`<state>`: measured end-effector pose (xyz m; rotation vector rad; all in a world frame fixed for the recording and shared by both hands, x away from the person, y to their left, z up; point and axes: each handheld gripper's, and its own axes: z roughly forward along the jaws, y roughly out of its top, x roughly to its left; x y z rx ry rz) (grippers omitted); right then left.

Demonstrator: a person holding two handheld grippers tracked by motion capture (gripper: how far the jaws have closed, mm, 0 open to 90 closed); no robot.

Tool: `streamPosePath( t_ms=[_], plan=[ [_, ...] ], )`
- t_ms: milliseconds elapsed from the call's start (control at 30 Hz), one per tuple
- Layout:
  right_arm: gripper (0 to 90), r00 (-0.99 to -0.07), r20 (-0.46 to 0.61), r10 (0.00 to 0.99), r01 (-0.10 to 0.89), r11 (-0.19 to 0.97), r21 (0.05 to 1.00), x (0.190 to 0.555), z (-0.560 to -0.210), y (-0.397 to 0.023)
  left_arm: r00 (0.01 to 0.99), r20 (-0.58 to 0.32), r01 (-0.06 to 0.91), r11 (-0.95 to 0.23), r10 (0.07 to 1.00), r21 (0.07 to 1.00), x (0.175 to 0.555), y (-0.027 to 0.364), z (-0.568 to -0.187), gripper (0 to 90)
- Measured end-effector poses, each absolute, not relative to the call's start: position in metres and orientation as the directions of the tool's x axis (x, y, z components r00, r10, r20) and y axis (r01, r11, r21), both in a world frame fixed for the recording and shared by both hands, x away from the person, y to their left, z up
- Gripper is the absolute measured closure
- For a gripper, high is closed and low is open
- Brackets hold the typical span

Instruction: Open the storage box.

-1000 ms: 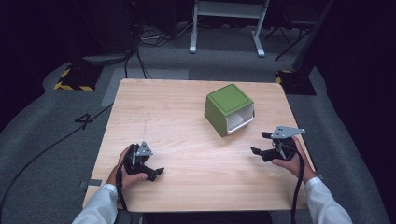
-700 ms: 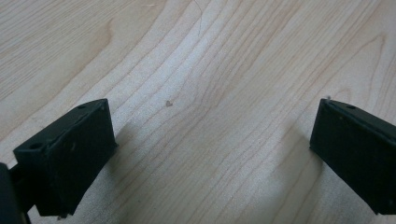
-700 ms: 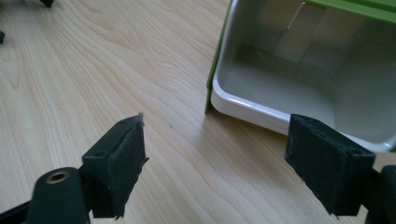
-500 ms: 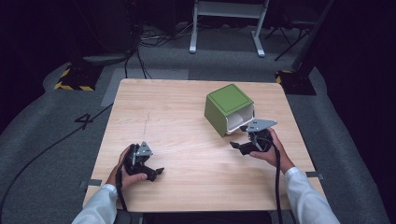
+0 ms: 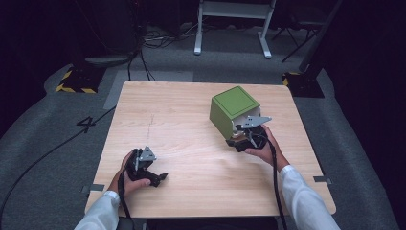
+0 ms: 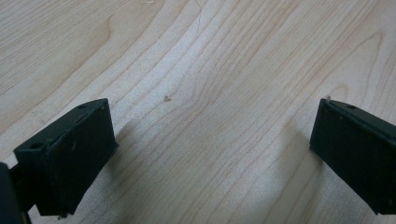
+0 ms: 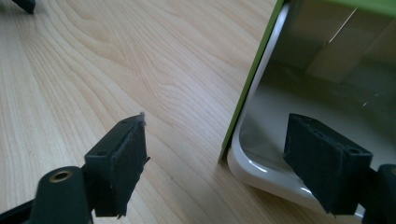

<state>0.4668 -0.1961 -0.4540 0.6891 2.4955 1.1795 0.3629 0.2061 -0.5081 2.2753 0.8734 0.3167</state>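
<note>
A green box [image 5: 234, 103] with a white inside lies on its side on the wooden table [image 5: 182, 110], at the right of the middle, its opening turned toward the person. My right gripper [image 5: 239, 136] is at that opening and open. In the right gripper view its jaws [image 7: 222, 140] straddle the box's green side wall [image 7: 254, 79]: one fingertip [image 7: 121, 163] is outside over the wood, the other [image 7: 327, 163] is inside the white cavity [image 7: 317, 93]. My left gripper [image 5: 158, 178] rests near the front left edge, open [image 6: 210, 149], over bare wood.
The table stands on grey carpet with cables. A white metal frame [image 5: 232, 9] is behind it. Yellow-and-black striped blocks lie on the floor at the back left [image 5: 76, 81] and back right [image 5: 292, 76]. A "4" mark [image 5: 86, 123] is on the floor at the left.
My right gripper has moved left and away from the person, from the table's right edge up to the box's opening. The left gripper has stayed put.
</note>
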Motion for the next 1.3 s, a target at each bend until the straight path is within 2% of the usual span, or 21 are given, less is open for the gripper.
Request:
streamPosePath(
  t_ms=[433, 700, 867, 1000, 1100, 1300],
  plan=[
    [21.6, -0.836, -0.067, 0.544, 0.317, 0.579, 0.751, 0.471, -0.464, -0.191, 0.747, -0.013, 0.502, -0.551, 0.665, 0.666, 0.363, 0.206, -0.508, 0.2],
    [24.9, -0.836, -0.029, 0.548, 0.349, 0.571, 0.743, 0.472, -0.470, -0.193, 0.748, -0.012, 0.501, -0.553, 0.664, 0.666, 0.363, 0.206, -0.508, 0.2],
    [43.5, -0.831, -0.033, 0.555, 0.359, 0.582, 0.730, 0.469, -0.474, -0.201, 0.747, -0.012, 0.501, -0.552, 0.664, 0.666, 0.363, 0.206, -0.508, 0.2],
    [55.0, -0.825, -0.021, 0.564, 0.375, 0.574, 0.728, 0.466, -0.475, -0.210, 0.747, -0.012, 0.502, -0.552, 0.665, 0.666, 0.363, 0.206, -0.508, 0.2],
    [60.6, -0.820, -0.024, 0.571, 0.378, 0.573, 0.727, 0.464, -0.476, -0.215, 0.747, -0.012, 0.502, -0.552, 0.665, 0.666, 0.363, 0.206, -0.508, 0.2],
    [63.1, -0.823, -0.015, 0.568, 0.383, 0.575, 0.723, 0.458, -0.477, -0.222, 0.747, -0.012, 0.502, -0.552, 0.665, 0.666, 0.363, 0.206, -0.508, 0.2]
  ],
)
